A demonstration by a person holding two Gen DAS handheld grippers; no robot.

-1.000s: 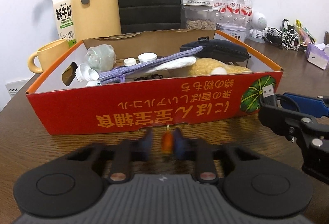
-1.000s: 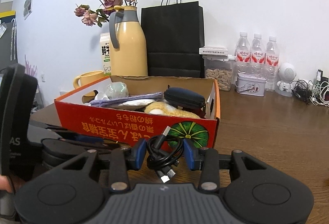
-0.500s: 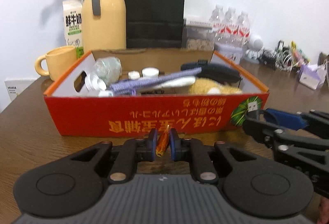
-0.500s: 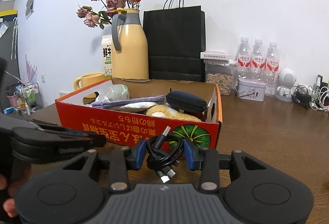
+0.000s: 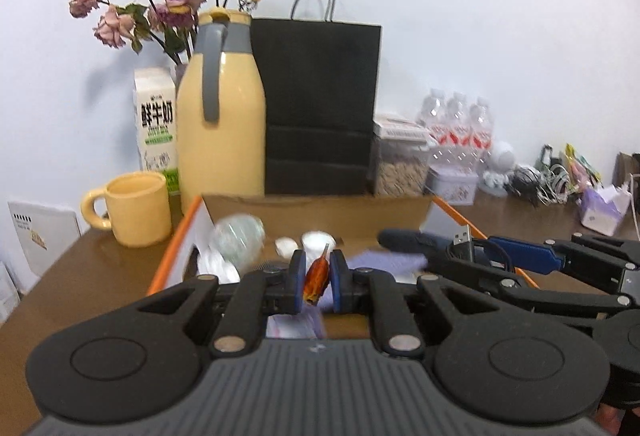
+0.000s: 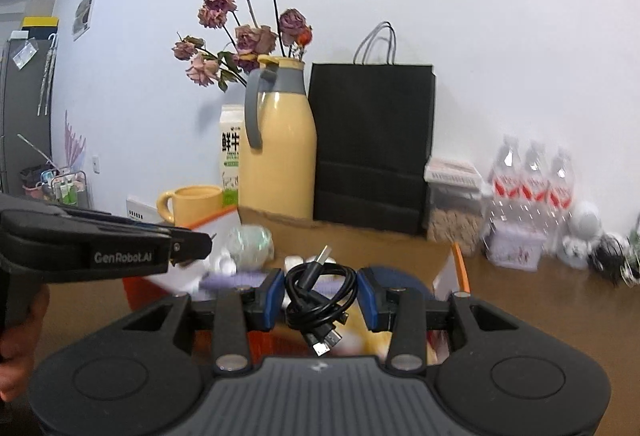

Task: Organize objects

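My left gripper (image 5: pixel 316 282) is shut on a small orange pointed object (image 5: pixel 315 278) and holds it over the near edge of the open orange cardboard box (image 5: pixel 182 236). My right gripper (image 6: pixel 320 298) is shut on a coiled black USB cable (image 6: pixel 320 292), also raised over the box (image 6: pixel 460 260). In the left wrist view the right gripper (image 5: pixel 520 256) reaches in from the right. The box holds a clear bottle (image 5: pixel 238 240), white caps, a purple cloth and a dark pouch (image 5: pixel 412 238).
Behind the box stand a yellow jug (image 5: pixel 220 124) with dried roses, a milk carton (image 5: pixel 156 128), a yellow mug (image 5: pixel 136 208) and a black paper bag (image 5: pixel 320 108). Water bottles (image 5: pixel 456 128), a tin, a white toy and tangled cables lie at the back right.
Both grippers have risen from table level in front of the box to above its near edge, each still holding its object.
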